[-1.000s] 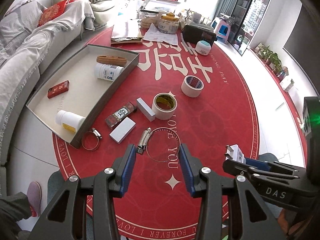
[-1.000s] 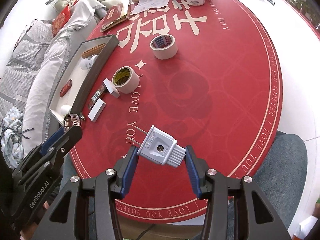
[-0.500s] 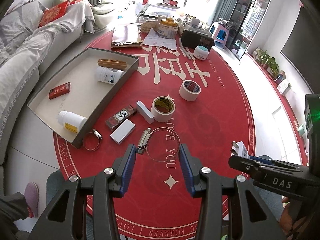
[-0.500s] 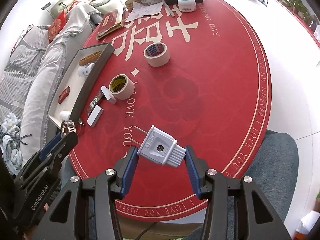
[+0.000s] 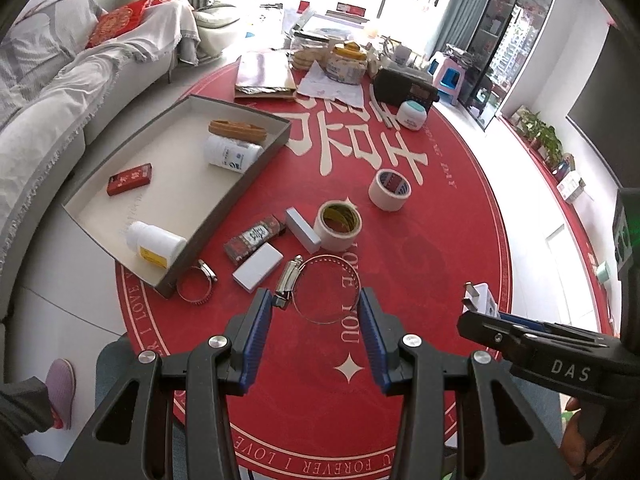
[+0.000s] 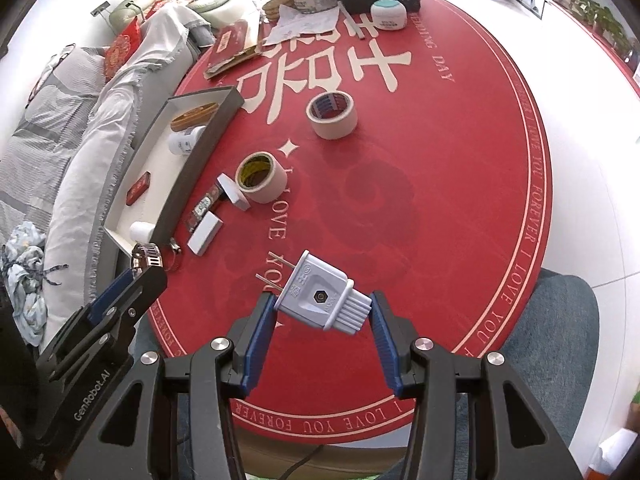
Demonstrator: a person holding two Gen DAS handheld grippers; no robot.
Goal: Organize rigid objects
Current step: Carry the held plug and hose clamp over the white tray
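Observation:
My left gripper (image 5: 316, 304) is shut on a large metal hose clamp (image 5: 326, 290), its ring spanning the two blue pads above the red round table (image 5: 440, 240). The same clamp (image 6: 146, 258) shows at the left gripper's tip (image 6: 148, 276) in the right wrist view. My right gripper (image 6: 322, 304) is shut on a pale grey two-pin plug (image 6: 320, 296), pins pointing up-left. A grey-walled tray (image 5: 256, 168) at the table's left holds two white bottles, a red box and a wooden piece.
Loose on the table lie two tape rolls (image 5: 338, 226) (image 5: 390, 190), a small hose clamp (image 5: 196, 288), a white box (image 5: 258, 268), a red-black packet (image 5: 252, 236) and a grey block (image 5: 302, 230). Papers, jars and a radio crowd the far edge. A sofa (image 5: 60, 92) flanks the left.
Both grippers keep their hold on the clamp and the plug. The table items drift slightly down in both views; nothing on the table has moved.

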